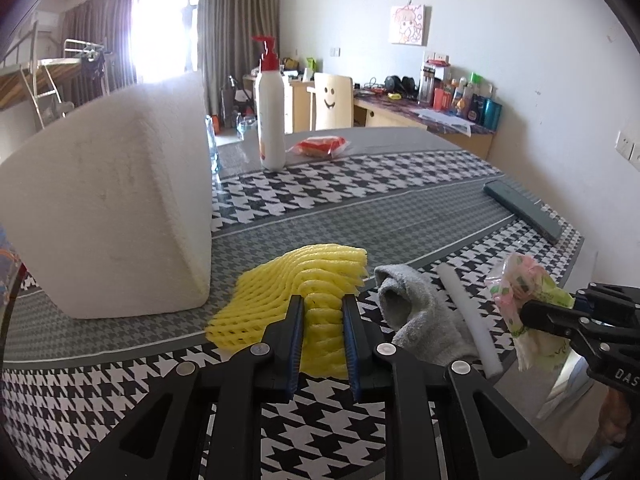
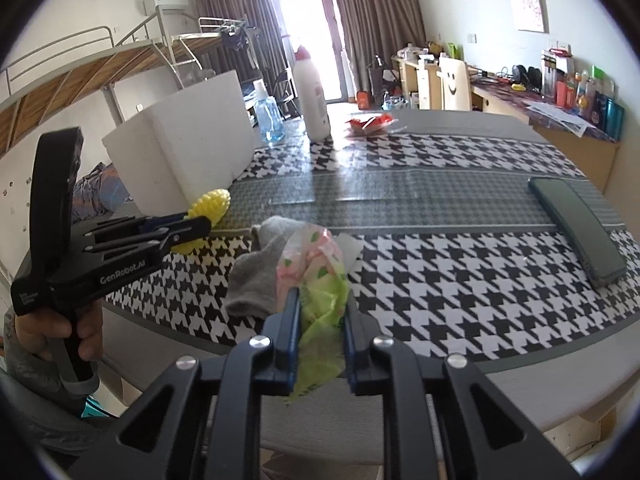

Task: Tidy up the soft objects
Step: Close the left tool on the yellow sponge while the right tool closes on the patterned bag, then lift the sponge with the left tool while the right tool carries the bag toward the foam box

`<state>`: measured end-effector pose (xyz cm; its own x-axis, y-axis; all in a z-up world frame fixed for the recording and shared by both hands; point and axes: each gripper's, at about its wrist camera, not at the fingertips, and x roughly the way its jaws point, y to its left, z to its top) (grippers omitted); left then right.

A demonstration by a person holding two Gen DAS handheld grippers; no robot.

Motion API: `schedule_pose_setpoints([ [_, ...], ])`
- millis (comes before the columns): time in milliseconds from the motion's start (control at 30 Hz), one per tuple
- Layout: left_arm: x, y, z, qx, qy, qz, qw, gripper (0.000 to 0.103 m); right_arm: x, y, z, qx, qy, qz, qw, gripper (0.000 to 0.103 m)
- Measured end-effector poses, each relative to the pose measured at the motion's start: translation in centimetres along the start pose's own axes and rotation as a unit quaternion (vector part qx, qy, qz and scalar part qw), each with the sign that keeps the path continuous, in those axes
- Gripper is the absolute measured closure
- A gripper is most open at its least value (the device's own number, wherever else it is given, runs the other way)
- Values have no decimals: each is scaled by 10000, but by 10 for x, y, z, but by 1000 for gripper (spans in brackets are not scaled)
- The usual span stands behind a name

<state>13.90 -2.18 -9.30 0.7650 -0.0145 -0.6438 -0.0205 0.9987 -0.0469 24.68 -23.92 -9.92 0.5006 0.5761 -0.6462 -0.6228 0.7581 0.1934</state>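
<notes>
My left gripper is shut on a yellow foam net that lies on the table beside a big white foam block; the net also shows in the right wrist view. My right gripper is shut on a crumpled green and pink plastic bag and holds it above the table's near edge; the bag also shows in the left wrist view. A grey sock and a white foam stick lie between the two grippers.
A houndstooth cloth covers the table. A dark phone lies at the right. A white pump bottle, a clear blue bottle and a red snack packet stand at the far side.
</notes>
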Motion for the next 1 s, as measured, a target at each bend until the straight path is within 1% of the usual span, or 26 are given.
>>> schedule_pose_setpoints([
  [567, -36, -3, 5, 111, -456, -88, 9989, 83, -20, 1, 16, 91, -419, -133, 9990, 81],
  [1000, -58, -6, 15, 233, -776, -32, 9967, 83, -23, 10, 34, 39, -676, -264, 9974, 81],
])
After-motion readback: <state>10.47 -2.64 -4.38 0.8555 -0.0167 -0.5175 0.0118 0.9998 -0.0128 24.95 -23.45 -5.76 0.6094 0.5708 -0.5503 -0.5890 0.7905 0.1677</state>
